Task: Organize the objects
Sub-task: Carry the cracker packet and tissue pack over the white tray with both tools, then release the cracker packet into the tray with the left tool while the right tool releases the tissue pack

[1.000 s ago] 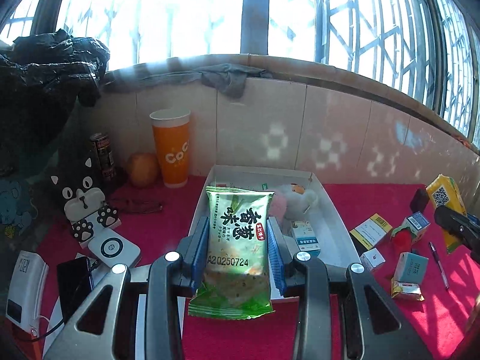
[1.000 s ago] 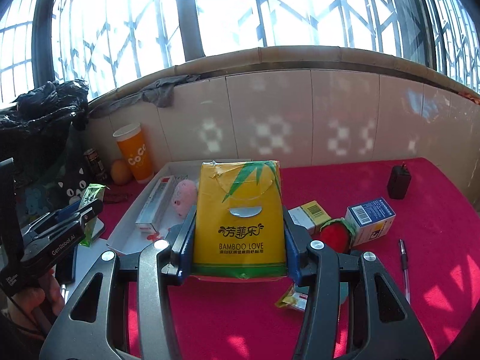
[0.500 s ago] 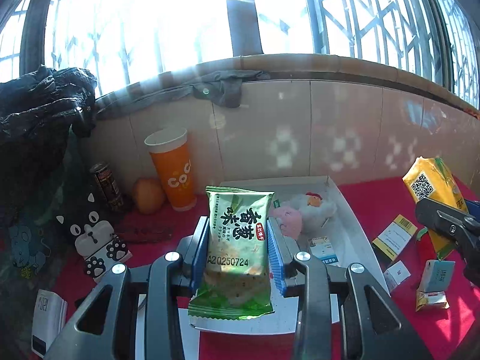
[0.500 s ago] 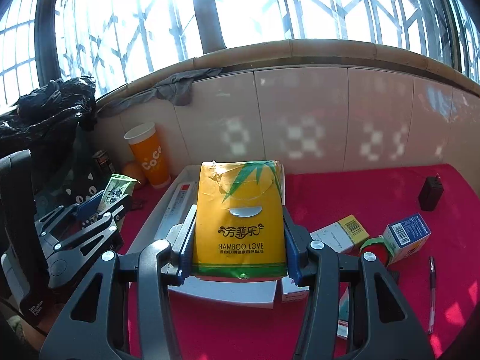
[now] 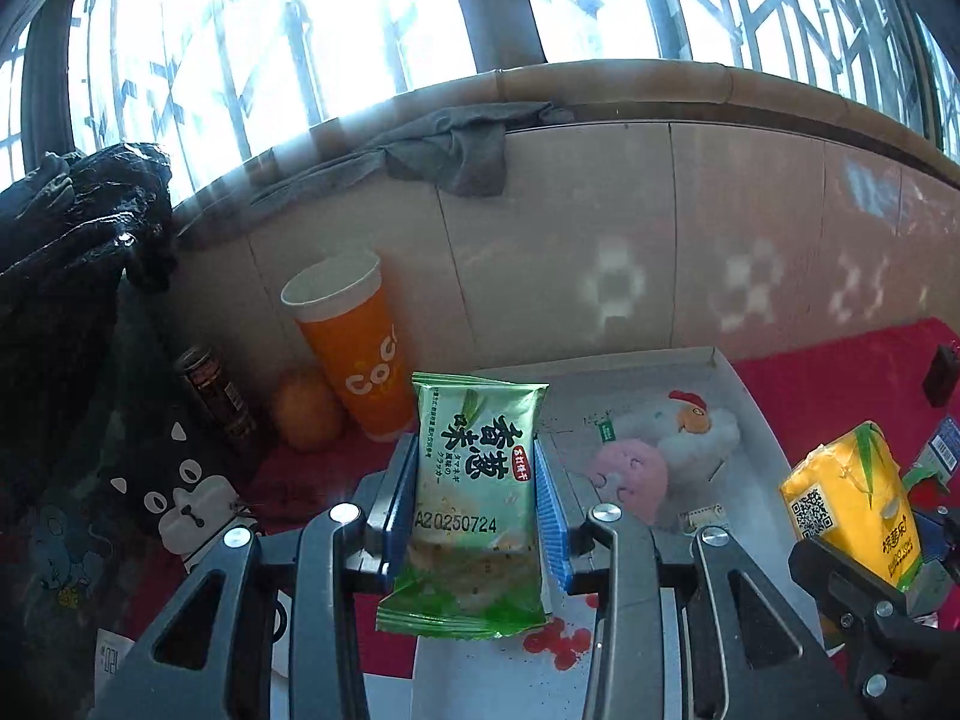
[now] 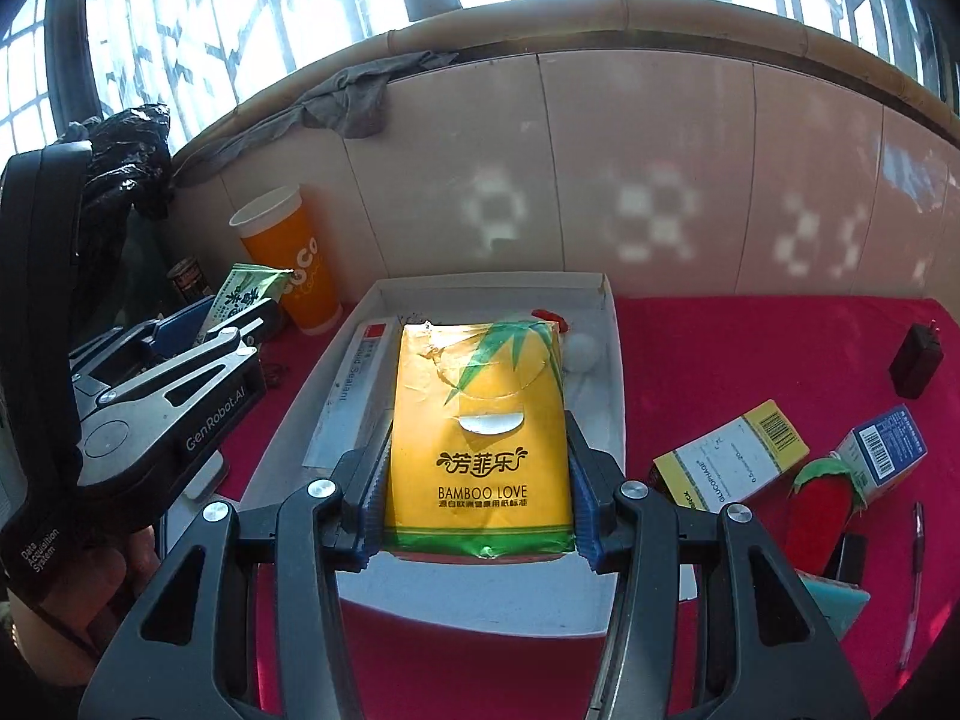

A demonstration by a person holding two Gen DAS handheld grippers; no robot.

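A red felt-like cloth covers the tabletop (image 6: 720,336). On it sits a shallow white cardboard tray (image 6: 615,396). Above it, the right gripper (image 6: 477,516) clamps a glossy yellow tissue pack (image 6: 480,414); the left gripper (image 5: 474,516) clamps a crinkly green cracker packet (image 5: 474,480).

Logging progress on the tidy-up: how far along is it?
Partway. The white box already holds a plush chicken and a pink toy. In hand: green cracker packet left, yellow tissue pack right. Small cartons and a pen remain on the red cloth.
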